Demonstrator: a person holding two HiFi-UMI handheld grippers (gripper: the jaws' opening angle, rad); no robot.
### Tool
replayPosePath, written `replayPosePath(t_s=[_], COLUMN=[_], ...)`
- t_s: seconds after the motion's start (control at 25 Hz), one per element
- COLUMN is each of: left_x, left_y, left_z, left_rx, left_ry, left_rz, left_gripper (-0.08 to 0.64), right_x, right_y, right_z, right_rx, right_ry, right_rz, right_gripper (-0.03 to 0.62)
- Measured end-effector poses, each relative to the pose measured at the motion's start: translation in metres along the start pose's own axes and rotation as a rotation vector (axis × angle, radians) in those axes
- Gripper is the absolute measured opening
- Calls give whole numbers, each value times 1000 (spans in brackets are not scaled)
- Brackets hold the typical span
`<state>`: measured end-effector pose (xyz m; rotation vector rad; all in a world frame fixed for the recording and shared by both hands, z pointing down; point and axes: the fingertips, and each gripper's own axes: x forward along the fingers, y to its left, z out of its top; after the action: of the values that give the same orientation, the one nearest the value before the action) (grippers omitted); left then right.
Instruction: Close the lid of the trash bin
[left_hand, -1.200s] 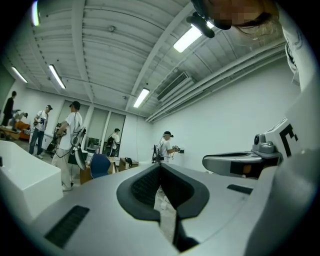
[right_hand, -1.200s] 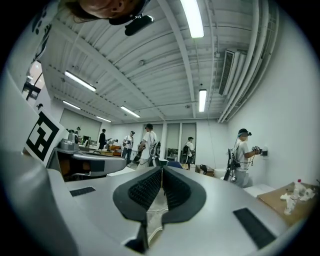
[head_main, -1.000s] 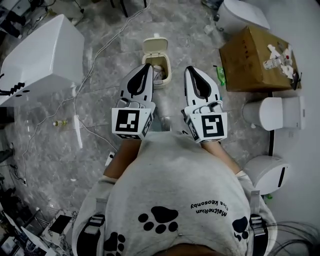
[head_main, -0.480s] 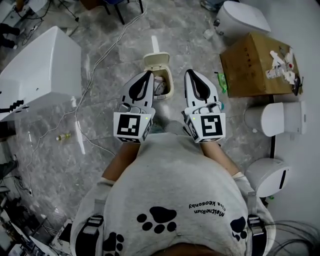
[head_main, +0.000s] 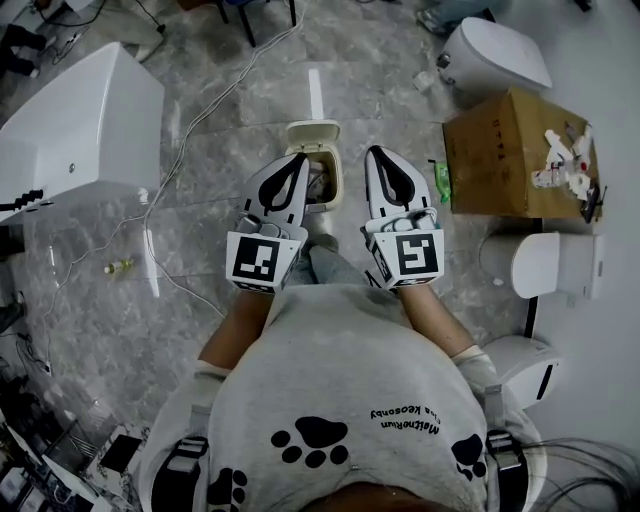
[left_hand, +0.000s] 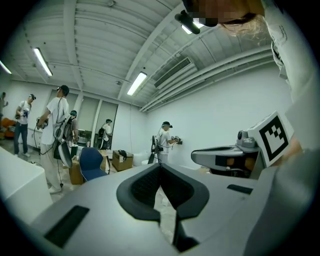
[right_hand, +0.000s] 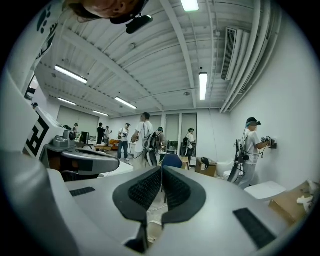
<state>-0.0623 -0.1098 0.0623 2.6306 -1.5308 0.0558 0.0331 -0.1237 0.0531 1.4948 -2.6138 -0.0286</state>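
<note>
- Located the small cream plastic trash bin on the grey stone floor, between the two claws and just beyond their tips, well below them.
- Found its flat cream lid standing open at the bin's far edge; judged that shutting it calls for a push on the lid from far toward near and down.
- Read the bin's long axis as running near to far, in line with both claws.
- Recorded the left claw pressed together and empty, overlapping the bin's left rim in the head view; judged the nearer one to the lid.
- Recorded the right claw likewise together and empty, just right of the bin.
- Confirmed bin and lid in the head view alone; confirmed from both gripper views only jaws meeting and a level outlook across the room, no bin.
</note>
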Motion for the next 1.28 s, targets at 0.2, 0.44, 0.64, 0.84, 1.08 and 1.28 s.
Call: replayPosePath(t_s=[0.2,0.44,0.64,0.84,1.08,1.28], left_x=[16,44,67,86,103,123], left_y=[16,33,45,60,77,89], left_z=[-13,-27,-57,-89,-126,-163], left_rx=[2,28,17,14,-3,-1], left_ry=[16,-50,-44,-34,-9,6], left_rz=[5,-9,-19,-20,-31,-56], left_gripper=[20,20,20,20,20,20], right_x=[22,52,80,106,134,155], right_y=[-6,-11,-19,-20,-22,-25], right_z=[-27,-54,-82,-110,-144,-181], right_rx=[26,11,-46,-81,-89,-101], right_ry=[35,54,77,77,67,87], right_rz=[44,105,164,226,269,308], right_gripper=[32,32,32,32,32,32])
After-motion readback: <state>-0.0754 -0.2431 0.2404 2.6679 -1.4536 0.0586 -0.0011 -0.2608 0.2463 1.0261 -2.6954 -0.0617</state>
